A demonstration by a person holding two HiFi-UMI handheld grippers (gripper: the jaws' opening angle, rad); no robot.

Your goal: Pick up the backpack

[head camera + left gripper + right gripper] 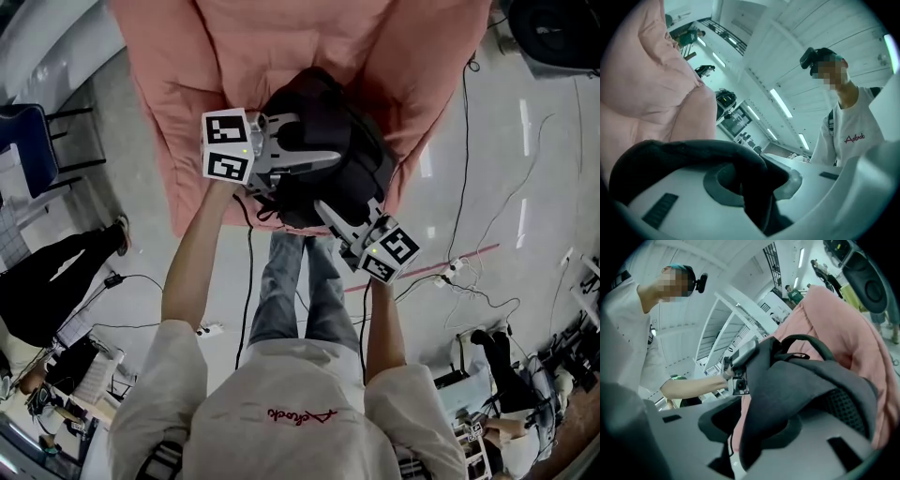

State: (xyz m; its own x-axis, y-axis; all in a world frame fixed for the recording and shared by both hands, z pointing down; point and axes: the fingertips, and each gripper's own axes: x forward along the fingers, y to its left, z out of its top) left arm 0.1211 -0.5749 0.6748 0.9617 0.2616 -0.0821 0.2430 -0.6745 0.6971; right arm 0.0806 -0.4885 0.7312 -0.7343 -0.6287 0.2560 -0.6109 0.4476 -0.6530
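Note:
A black backpack (330, 141) rests against a pink beanbag seat (234, 56), in front of the person's legs. My left gripper (323, 150) reaches in from the left across the bag's top and is shut on a black strap (693, 152), which fills the gap between the pads. My right gripper (323, 208) comes from the lower right to the bag's lower edge. It is shut on a dark grey padded shoulder strap (797, 385) with mesh backing that runs between its jaws. In the right gripper view the left gripper (740, 363) shows at the bag's far side.
Cables (478, 281) and a power strip (208, 329) lie on the glossy floor to both sides. A blue chair (28, 141) stands at the left. A seated person in dark clothes (47, 281) is at the lower left, and equipment (562, 33) at the upper right.

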